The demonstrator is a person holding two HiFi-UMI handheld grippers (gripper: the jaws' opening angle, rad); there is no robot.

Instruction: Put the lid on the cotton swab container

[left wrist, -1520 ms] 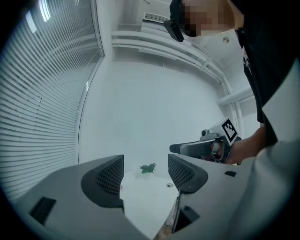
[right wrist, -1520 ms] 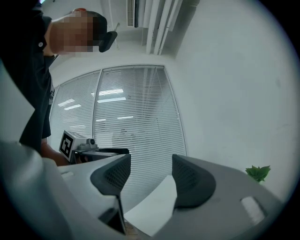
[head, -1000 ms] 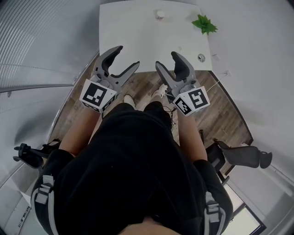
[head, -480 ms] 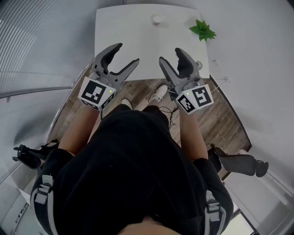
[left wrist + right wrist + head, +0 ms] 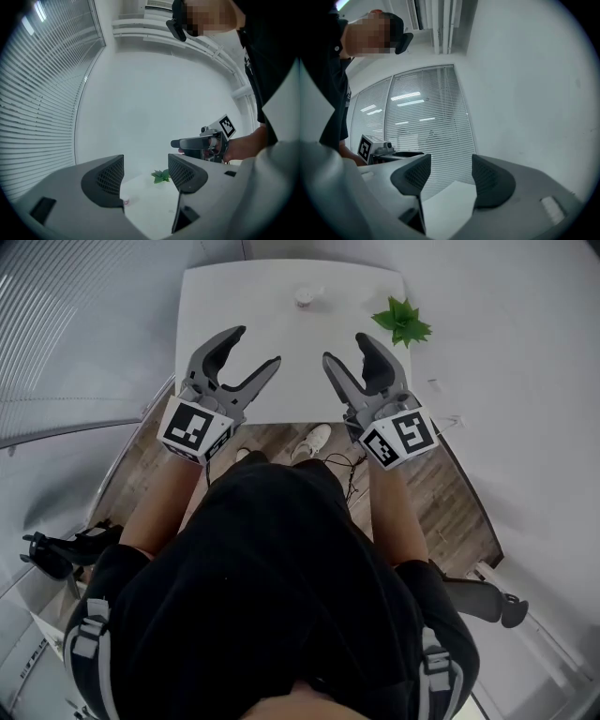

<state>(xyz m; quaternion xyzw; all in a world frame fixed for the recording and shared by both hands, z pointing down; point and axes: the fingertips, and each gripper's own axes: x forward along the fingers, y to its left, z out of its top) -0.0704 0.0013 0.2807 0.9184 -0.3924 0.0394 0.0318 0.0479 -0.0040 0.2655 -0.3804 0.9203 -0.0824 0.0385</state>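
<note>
Head view: pre-grasp, nothing held.
Left gripper [image 5: 253,351], right gripper [image 5: 347,351]: fingers wide, empty, poised over tabletop [image 5: 216,306] near edge, likely for reaching container [image 5: 306,296] at far edge.

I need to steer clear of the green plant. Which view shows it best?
The head view: the green plant lies whole and unobstructed at the table's far right corner. The left gripper view shows it only small and far off. The right gripper view misses it.
</note>
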